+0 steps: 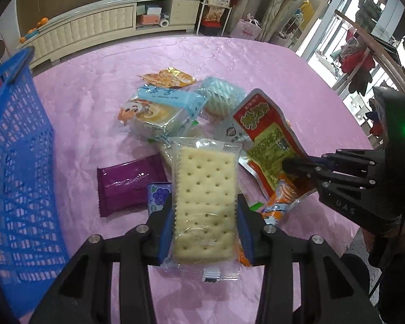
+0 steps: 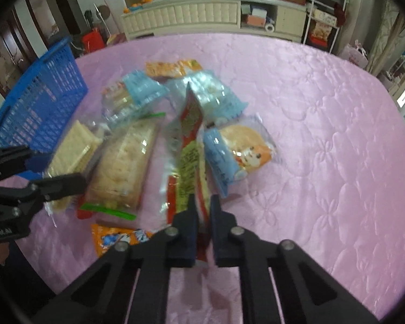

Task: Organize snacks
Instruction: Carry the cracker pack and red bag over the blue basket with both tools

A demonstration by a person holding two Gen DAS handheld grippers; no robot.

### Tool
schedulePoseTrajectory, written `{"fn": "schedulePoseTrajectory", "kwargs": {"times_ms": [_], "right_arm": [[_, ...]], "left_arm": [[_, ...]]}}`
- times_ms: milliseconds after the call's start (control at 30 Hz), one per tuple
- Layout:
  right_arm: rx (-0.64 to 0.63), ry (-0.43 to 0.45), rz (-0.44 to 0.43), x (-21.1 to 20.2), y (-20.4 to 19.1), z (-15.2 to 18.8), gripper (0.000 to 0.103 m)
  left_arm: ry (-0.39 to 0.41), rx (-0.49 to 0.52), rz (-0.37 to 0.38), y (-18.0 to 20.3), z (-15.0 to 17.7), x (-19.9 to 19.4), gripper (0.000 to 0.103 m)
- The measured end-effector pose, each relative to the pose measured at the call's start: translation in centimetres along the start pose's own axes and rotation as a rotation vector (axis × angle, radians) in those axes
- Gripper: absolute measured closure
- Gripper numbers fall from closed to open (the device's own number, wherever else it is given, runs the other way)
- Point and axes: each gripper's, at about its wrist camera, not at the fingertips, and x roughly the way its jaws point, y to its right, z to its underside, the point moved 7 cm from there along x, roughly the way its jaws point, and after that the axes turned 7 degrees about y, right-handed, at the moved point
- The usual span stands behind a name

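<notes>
A clear packet with a pale square cracker is held up over the pile, my left gripper shut on its long sides. The same cracker shows edge-on in the right wrist view, with the left gripper around it. My right gripper is shut on the near end of a long red and yellow snack packet, which stands on edge. The left wrist view shows that red packet tilted up, with the right gripper pinching it from the right.
A blue plastic basket stands at the left of the pink-clothed table. Loose snacks lie in the middle: a purple packet, a blue cake packet, an orange packet, a long cracker pack.
</notes>
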Motion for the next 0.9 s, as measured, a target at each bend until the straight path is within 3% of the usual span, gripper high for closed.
{"fn": "schedulePoseTrajectory", "kwargs": {"times_ms": [433, 900], "right_arm": [[-0.002, 0.168, -0.043, -7.7, -1.7, -3.8, 0.098], [-0.076, 0.299, -0.122, -15.0, -8.9, -7.3, 0.098]], "left_arm": [[0.117, 0.005, -0.03, 0.7, -1.8, -7.8, 0.064], [0.256, 0.004, -0.091, -1.3, -2.2, -18.4, 0.064]]}}
